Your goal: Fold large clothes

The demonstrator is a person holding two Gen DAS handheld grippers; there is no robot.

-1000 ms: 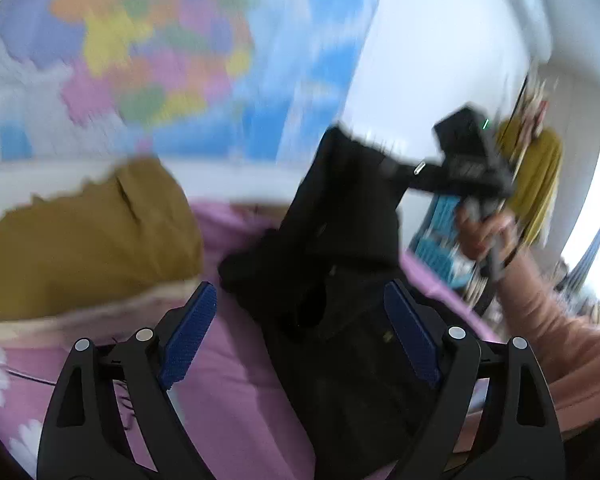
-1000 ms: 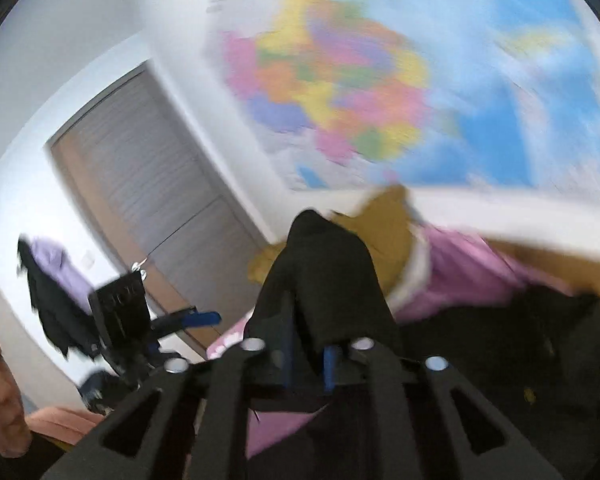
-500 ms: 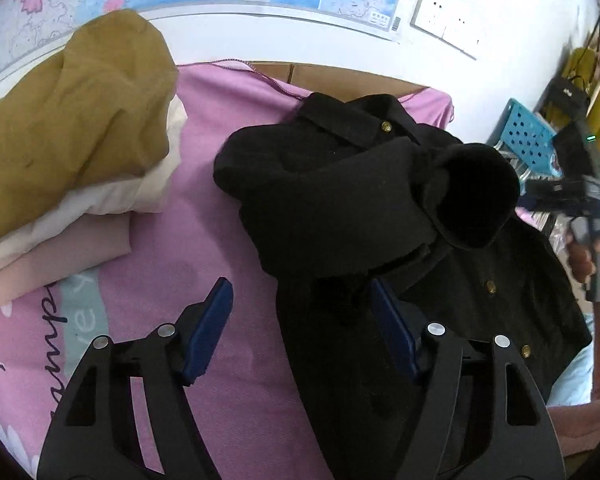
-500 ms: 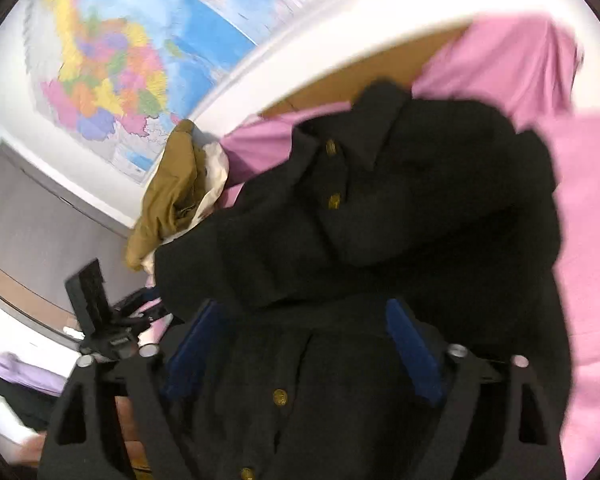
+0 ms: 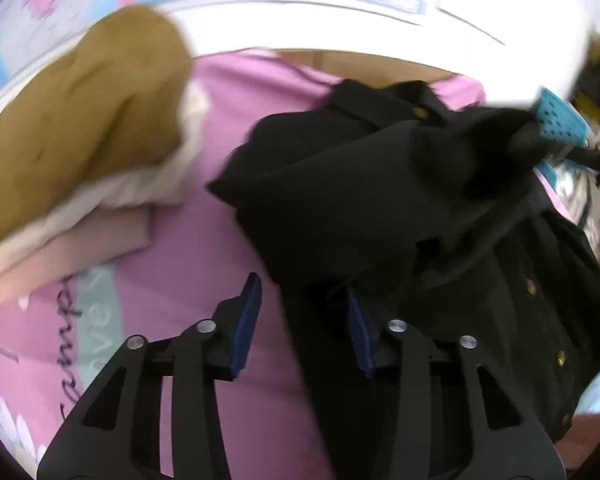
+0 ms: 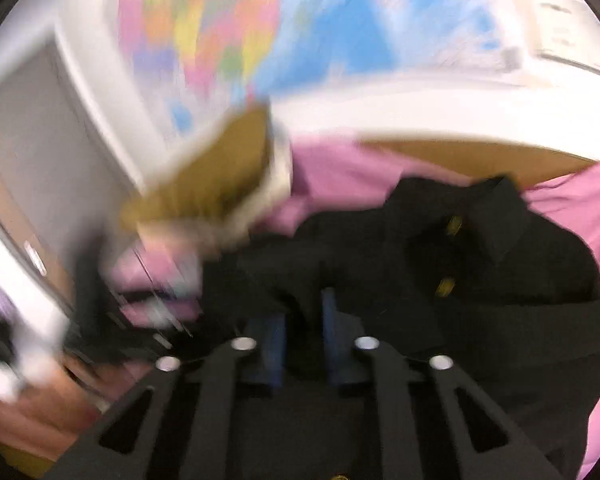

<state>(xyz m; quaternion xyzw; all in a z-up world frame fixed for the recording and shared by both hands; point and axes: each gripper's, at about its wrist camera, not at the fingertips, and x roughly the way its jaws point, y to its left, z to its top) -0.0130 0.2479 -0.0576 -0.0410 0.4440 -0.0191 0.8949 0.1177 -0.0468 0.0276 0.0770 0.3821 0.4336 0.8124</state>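
Observation:
A black button-up garment with gold buttons (image 5: 400,184) lies crumpled on the pink bed sheet (image 5: 220,240). My left gripper (image 5: 304,320) is part open, its blue pads either side of the garment's left edge, with cloth between them. In the right wrist view the garment (image 6: 480,280) lies below the collar, and my right gripper (image 6: 302,332) has its blue pads close together on a fold of black cloth. Both views are blurred by motion.
A stack of folded clothes, mustard on top of cream and pale pink (image 5: 80,140), sits at the left on the bed, also in the right wrist view (image 6: 220,184). A wall map (image 6: 240,28) hangs behind. A blue basket (image 5: 560,124) stands at the far right.
The left gripper's jaws have narrowed around the garment's edge. The right gripper went from open over the garment to closed on a fold of it, and swung toward the wall.

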